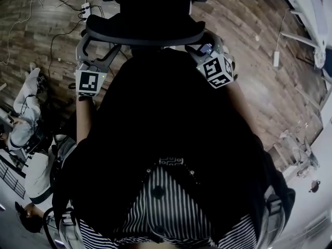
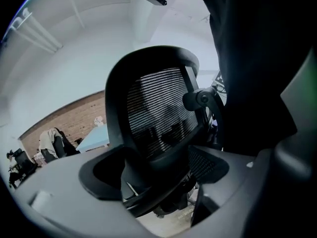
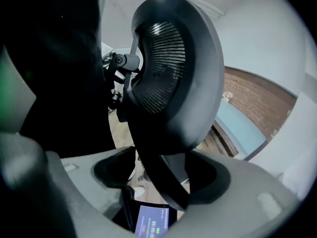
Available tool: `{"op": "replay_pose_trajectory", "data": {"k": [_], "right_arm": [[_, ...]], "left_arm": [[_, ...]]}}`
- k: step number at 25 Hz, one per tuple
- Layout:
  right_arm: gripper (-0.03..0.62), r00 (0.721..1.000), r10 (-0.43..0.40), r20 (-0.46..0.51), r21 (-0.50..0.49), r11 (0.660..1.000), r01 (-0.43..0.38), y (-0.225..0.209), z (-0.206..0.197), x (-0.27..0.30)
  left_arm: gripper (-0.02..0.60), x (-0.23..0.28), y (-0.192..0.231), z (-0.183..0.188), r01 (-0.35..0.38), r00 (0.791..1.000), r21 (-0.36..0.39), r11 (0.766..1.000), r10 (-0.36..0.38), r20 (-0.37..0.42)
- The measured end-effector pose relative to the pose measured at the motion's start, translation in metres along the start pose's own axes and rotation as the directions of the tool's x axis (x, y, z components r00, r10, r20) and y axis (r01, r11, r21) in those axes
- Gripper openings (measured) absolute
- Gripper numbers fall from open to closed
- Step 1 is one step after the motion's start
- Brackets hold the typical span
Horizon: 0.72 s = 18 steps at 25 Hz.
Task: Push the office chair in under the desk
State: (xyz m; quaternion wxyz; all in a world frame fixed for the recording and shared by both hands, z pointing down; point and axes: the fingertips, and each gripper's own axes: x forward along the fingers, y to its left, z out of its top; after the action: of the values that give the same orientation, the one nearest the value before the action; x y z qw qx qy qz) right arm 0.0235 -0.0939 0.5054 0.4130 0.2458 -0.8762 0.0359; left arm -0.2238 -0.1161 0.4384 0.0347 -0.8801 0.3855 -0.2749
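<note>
Striped fabric and the person's dark top (image 1: pixel 171 139) filled the near view, with both grippers beyond them, flanking the office chair (image 1: pixel 150 4). The left gripper (image 1: pixel 98 48) and right gripper (image 1: pixel 207 44) each stood with jaws apart. The rim of the headrest (image 2: pixel 153 108) passed between them, ungripped. No desk showed ahead of the chair.

Pushed this way, the spread jaws would probably slip off the curved rim, or tip the headrest on its pivot (image 2: pixel 198 99) instead of rolling the chair. Castors might also snag the corded power strip (image 1: pixel 85 8) on the wood-plank floor (image 1: pixel 249 30). A brick wall (image 2: pixel 64 120) and a pale blue tabletop (image 2: pixel 96 135) lay farther off.
</note>
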Motion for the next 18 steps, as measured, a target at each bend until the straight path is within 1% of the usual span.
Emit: {"op": "replay_pose_trajectory", "data": {"k": [6, 8, 14, 18], "right_arm": [[0.302, 1.0, -0.019, -0.003, -0.001, 1.0, 0.019, 0.0, -0.001, 0.0], [0.302, 1.0, -0.019, -0.019, -0.002, 1.0, 0.019, -0.003, -0.001, 0.001], [0.302, 0.998, -0.056, -0.037, 0.012, 0.998, 0.057, -0.014, 0.006, 0.013], [0.302, 0.998, -0.059, -0.025, 0.005, 0.998, 0.059, -0.026, 0.013, 0.024]], "left_arm": [[0.394, -0.001, 0.0, 0.002, 0.01, 1.0, -0.002, 1.0, -0.01, 0.03], [0.394, -0.001, 0.001, 0.003, 0.006, 0.999, -0.012, 1.0, -0.005, 0.047], [0.393, 0.006, 0.015, -0.002, -0.01, 0.998, -0.04, 0.999, 0.013, 0.062], [0.393, 0.014, 0.028, -0.002, -0.022, 0.996, -0.057, 0.998, 0.026, 0.08]]}}
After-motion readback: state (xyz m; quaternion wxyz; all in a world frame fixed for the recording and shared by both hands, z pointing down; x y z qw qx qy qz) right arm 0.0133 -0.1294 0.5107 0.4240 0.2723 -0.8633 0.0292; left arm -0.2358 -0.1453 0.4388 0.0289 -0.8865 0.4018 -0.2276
